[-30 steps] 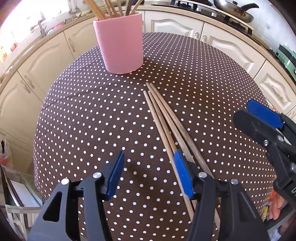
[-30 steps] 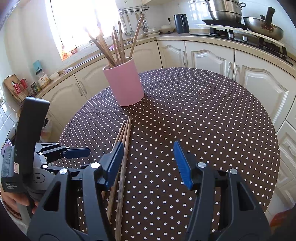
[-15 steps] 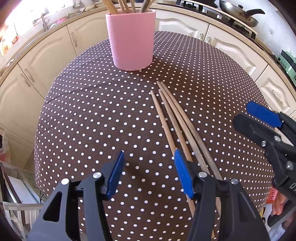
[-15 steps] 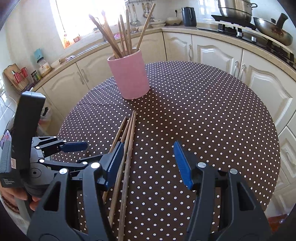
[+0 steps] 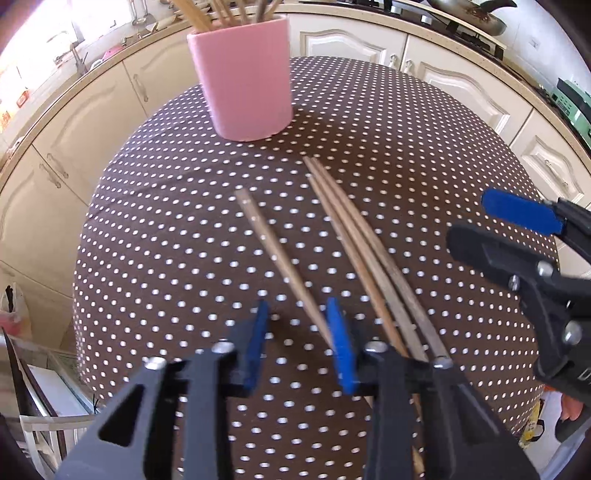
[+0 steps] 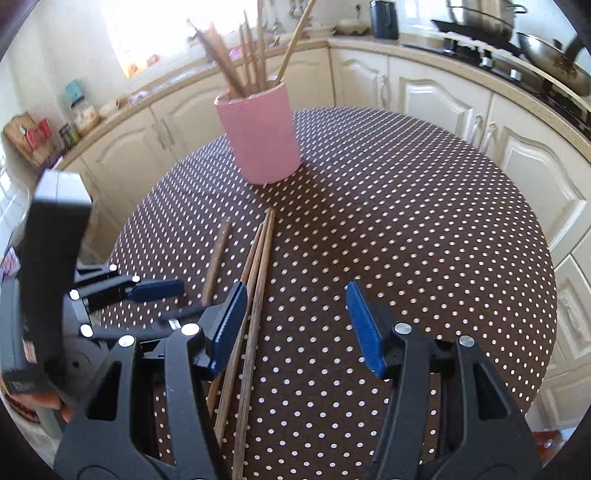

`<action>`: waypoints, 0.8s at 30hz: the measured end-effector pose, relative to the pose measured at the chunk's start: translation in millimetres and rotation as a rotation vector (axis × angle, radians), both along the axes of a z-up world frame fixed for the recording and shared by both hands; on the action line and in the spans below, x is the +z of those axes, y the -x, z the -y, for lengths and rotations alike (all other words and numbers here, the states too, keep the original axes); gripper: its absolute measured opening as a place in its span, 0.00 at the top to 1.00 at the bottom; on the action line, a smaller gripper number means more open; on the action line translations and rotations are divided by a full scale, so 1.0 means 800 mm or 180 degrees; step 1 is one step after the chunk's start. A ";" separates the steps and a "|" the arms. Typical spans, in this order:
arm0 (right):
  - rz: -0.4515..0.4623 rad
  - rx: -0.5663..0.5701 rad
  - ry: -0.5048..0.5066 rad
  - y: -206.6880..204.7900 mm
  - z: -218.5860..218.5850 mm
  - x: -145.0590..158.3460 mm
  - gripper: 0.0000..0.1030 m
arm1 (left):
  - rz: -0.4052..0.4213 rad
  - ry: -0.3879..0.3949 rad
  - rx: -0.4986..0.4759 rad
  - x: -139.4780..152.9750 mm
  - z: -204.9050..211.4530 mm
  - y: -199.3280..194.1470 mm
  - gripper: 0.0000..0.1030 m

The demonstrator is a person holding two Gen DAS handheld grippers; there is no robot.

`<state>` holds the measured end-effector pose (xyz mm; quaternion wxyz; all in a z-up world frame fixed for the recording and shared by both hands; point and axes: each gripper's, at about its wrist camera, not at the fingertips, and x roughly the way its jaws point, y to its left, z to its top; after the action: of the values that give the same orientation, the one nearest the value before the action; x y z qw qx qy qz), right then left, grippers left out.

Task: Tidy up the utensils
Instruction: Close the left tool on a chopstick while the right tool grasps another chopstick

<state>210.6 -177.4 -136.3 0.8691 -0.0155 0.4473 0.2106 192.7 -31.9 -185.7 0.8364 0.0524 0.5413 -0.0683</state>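
A pink cup (image 5: 243, 74) holding several wooden chopsticks stands at the far side of a round table with a brown polka-dot cloth (image 5: 147, 240); it also shows in the right wrist view (image 6: 260, 133). One chopstick (image 5: 280, 262) lies apart from a bundle of three chopsticks (image 5: 365, 258), and runs between the fingers of my left gripper (image 5: 299, 343), whose jaws are half closed and still apart around it. In the right wrist view the single chopstick (image 6: 216, 258) and the bundle (image 6: 255, 291) lie left of my right gripper (image 6: 295, 325), which is open and empty above the cloth.
Cream kitchen cabinets (image 6: 436, 99) curve around the table. A wok (image 6: 554, 62) and a pot (image 6: 480, 18) sit on the stove at the back right. The table edge drops off at the near left (image 5: 79, 332).
My left gripper has moved forward and its jaws have narrowed around one chopstick, which has shifted left, away from the other three. The right gripper has moved a little closer to the cup.
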 end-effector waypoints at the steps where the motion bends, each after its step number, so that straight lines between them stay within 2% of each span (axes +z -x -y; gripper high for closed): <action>1: -0.0073 0.0068 0.0050 -0.003 -0.005 -0.002 0.46 | -0.0010 0.0005 -0.0001 0.000 -0.003 -0.001 0.82; 5: -0.0327 0.0243 0.0212 -0.016 -0.023 -0.012 0.46 | -0.0030 0.0083 -0.0018 0.001 -0.018 -0.005 0.94; 8: -0.0464 0.0322 0.0361 -0.025 -0.037 -0.019 0.48 | -0.0051 0.0162 -0.0059 0.001 -0.027 -0.008 0.94; 10: -0.0550 0.0377 0.0452 -0.030 -0.047 -0.023 0.62 | -0.0067 0.0211 -0.0056 0.000 -0.032 -0.011 0.94; 11: -0.0591 0.0397 0.0494 -0.032 -0.051 -0.025 0.64 | -0.0063 0.0209 -0.0063 0.000 -0.032 -0.012 0.94; 18: -0.0638 0.0484 0.0797 -0.037 -0.074 -0.030 0.67 | -0.0056 0.0187 -0.0078 -0.002 -0.023 -0.019 0.94; 21: -0.0603 0.0622 0.0988 -0.035 -0.089 -0.030 0.72 | -0.0064 0.0153 -0.0087 -0.002 -0.020 -0.019 0.94; 24: -0.0805 0.0632 0.0870 -0.046 -0.089 -0.032 0.76 | -0.0091 0.0091 -0.0119 -0.001 -0.016 -0.021 0.94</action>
<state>247.6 -106.0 -161.6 0.7708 -0.1508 0.5735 0.2329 209.2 -18.8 -186.9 0.8279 0.0496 0.5510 -0.0924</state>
